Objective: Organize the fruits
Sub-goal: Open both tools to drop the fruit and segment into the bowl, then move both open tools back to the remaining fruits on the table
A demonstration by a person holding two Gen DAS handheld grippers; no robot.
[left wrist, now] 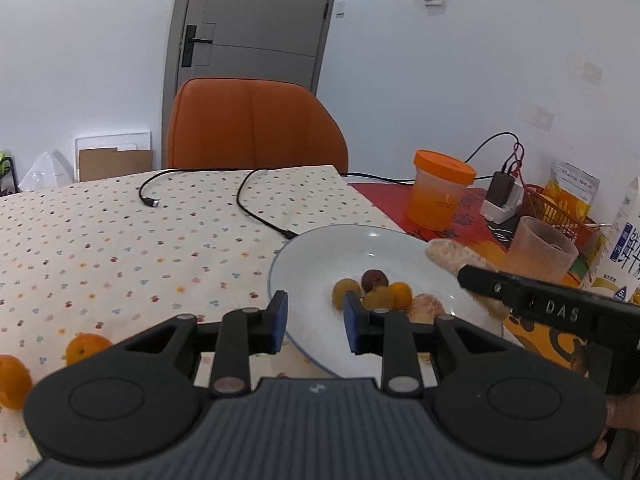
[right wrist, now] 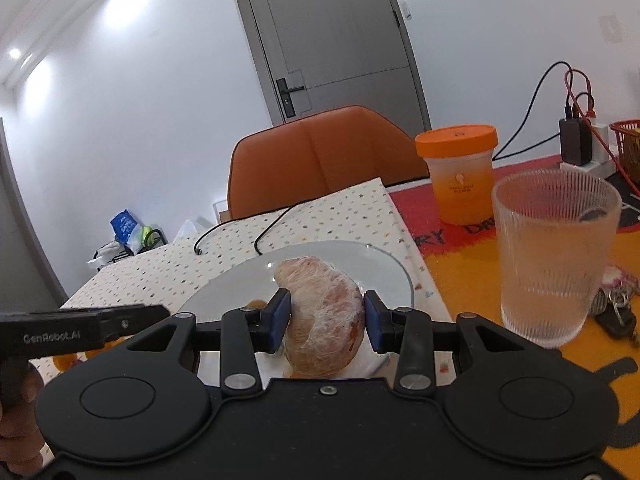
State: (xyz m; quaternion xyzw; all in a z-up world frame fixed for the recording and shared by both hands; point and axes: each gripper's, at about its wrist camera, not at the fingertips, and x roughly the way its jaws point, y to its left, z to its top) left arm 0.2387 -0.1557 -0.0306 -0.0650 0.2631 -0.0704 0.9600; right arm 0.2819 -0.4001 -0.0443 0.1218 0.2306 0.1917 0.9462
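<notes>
Right tongs (right wrist: 324, 316) pinch a peeled citrus wedge (right wrist: 320, 312), its long axis running away from the jaws, held over the plate's (right wrist: 224, 284) near-right rim. Left tongs (left wrist: 316, 320) hang wide and bare at the near-left rim, with two oranges (left wrist: 86, 346) near the tabletop's near-left edge, closest to them.

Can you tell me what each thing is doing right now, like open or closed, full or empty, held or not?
Right gripper: shut on the peeled citrus piece, above the plate.
Left gripper: open, holding nothing.
Plate: holds several small fruits and a peeled segment.
Two oranges: loose on the tablecloth.
Orange-lidded jar: lid on.
Ribbed glass: upright.
Door: closed.
</notes>
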